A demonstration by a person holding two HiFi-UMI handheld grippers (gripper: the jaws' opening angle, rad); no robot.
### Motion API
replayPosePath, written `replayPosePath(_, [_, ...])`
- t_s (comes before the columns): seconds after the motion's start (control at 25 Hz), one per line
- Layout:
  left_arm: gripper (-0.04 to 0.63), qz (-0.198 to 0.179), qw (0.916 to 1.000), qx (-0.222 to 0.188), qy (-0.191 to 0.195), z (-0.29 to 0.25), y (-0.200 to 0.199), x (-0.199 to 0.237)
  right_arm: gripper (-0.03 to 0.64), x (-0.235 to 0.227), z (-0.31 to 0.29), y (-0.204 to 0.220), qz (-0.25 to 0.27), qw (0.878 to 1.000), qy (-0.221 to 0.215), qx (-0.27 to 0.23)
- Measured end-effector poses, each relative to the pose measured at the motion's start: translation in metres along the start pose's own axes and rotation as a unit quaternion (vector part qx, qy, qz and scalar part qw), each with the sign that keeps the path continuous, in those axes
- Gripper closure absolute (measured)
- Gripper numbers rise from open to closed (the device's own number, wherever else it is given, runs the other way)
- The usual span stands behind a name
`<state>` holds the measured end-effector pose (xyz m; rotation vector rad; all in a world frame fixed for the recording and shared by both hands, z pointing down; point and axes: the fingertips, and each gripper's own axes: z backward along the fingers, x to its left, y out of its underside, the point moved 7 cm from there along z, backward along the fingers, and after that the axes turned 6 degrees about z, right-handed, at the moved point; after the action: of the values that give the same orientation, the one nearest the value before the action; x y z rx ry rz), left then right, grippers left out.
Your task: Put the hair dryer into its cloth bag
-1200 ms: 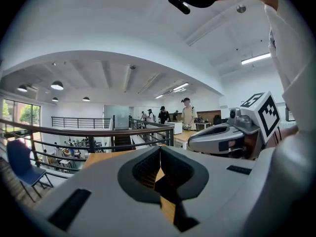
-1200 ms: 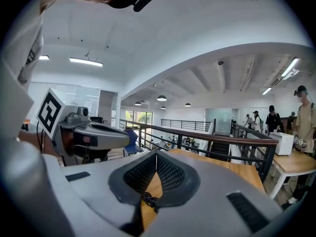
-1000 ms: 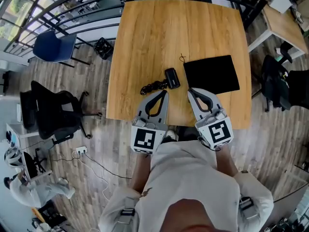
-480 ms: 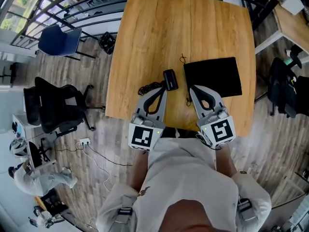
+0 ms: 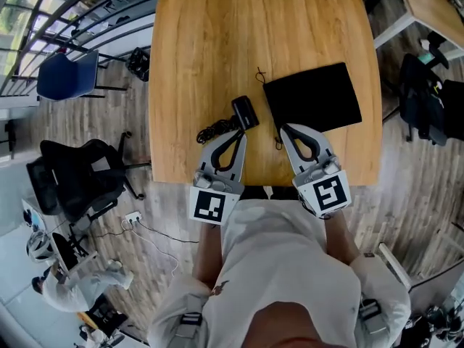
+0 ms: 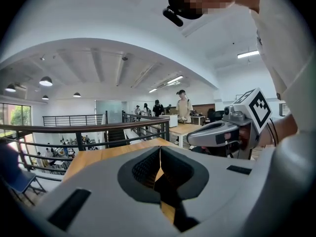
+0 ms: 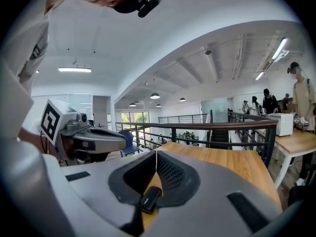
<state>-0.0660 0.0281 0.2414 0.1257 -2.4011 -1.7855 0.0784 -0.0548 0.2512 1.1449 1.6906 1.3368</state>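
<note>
Both grippers have eased down toward the table's near edge over the last second, while the dryer and the bag haven't budged. Closest in, the left gripper [image 5: 242, 135] and the right gripper [image 5: 284, 129] are held out side by side in front of the person, noses over the wooden table [image 5: 210, 35]. Each pair of jaws is pressed fully together, and there's nothing between them. Just past the left gripper's tip lies the black hair dryer [image 5: 244, 112], not touched. Its cord [image 5: 213, 131] is bunched to its left, right beside that gripper. Over to the right, just beyond the right gripper, the black cloth bag [image 5: 313, 98] lies flat, with a narrow strip of bare wood between it and the dryer. A thin drawstring [image 5: 259, 75] trails off its far left corner. Farther back the tabletop is plain wood. Off to the left on the floor stand a black office chair [image 5: 72, 180] and a blue chair [image 5: 67, 75].
</note>
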Motion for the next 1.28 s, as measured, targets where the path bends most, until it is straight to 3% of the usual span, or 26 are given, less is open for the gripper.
replayPosePath(0.8, [0.575,0.0,0.9915,0.059,0.116,-0.01,0.066,0.063,0.595,0.053,-0.044,0.046,-0.027,0.993,0.075,0.086])
replayPosePath(1.28, [0.575,0.003,0.9853,0.096,0.141,-0.02,0.103,0.087,0.595,0.071,-0.071,0.076,-0.049,0.99,0.08,0.105])
